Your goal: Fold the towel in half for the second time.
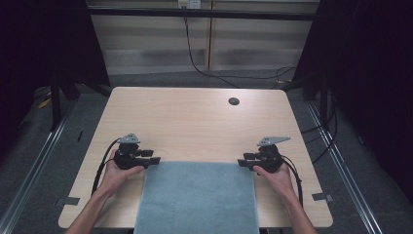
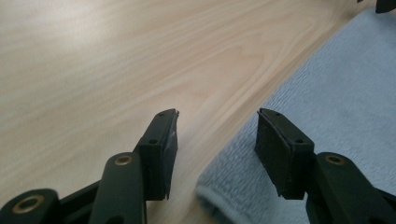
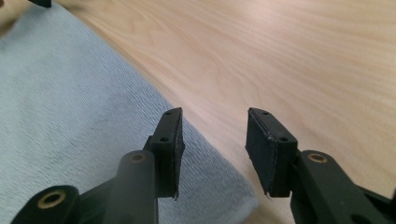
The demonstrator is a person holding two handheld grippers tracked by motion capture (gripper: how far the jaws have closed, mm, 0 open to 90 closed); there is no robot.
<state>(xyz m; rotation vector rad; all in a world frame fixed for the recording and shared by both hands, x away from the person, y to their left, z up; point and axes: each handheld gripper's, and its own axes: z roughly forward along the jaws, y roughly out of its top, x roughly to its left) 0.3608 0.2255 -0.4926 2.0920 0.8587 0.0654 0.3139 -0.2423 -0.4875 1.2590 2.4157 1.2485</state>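
Tongs first: left tongs [image 2: 217, 123] and right tongs [image 3: 214, 122] both gape wide with nothing between the jaws, each poised at a far corner of the towel. Biggest on show is the wooden bench [image 1: 195, 117], then the blue-grey towel [image 1: 197, 197], spread flat at its near edge and hanging over it between the two hands.

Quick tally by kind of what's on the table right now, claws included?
Towel: 1, grey-blue, flat at the near edge
Claws: 2, left claw and right claw, both open, one at each far corner of the towel
Total: 3
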